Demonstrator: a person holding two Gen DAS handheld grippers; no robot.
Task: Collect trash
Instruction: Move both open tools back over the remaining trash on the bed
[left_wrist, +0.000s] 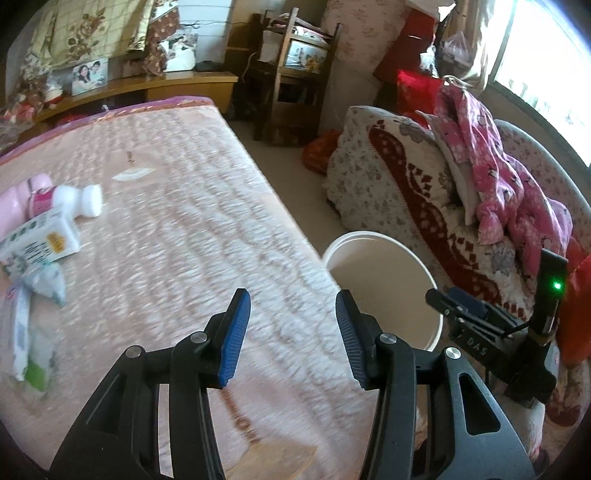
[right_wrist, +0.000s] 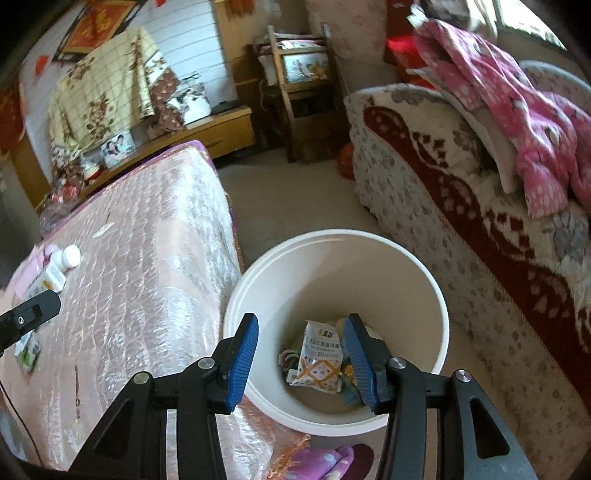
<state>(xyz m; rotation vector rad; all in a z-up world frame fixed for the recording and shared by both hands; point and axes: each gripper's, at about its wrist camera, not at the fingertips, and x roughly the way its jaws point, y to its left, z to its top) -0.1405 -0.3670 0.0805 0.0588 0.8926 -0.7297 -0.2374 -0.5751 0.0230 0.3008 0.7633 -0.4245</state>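
My left gripper (left_wrist: 292, 295) hangs open over the pink quilted bed (left_wrist: 177, 229) with nothing between its blue pads. At the bed's left edge lies trash: a white bottle (left_wrist: 74, 201), a white box (left_wrist: 40, 240), a crumpled wrapper (left_wrist: 44, 282) and a green-and-white packet (left_wrist: 33, 354). My right gripper (right_wrist: 302, 317) is open and empty above the white bucket (right_wrist: 388, 288), which stands on the floor beside the bed. In the bucket's bottom lie a white-and-orange packet (right_wrist: 319, 363) and other wrappers. The bucket's rim (left_wrist: 369, 234) also shows in the left wrist view.
A sofa under a red-and-white floral blanket (right_wrist: 461, 206) with pink clothing (right_wrist: 535, 122) stands right of the bucket. A wooden chair (right_wrist: 299, 92) and a low wooden cabinet (right_wrist: 207, 136) are at the back. A purple slipper (right_wrist: 325, 461) lies by the bucket.
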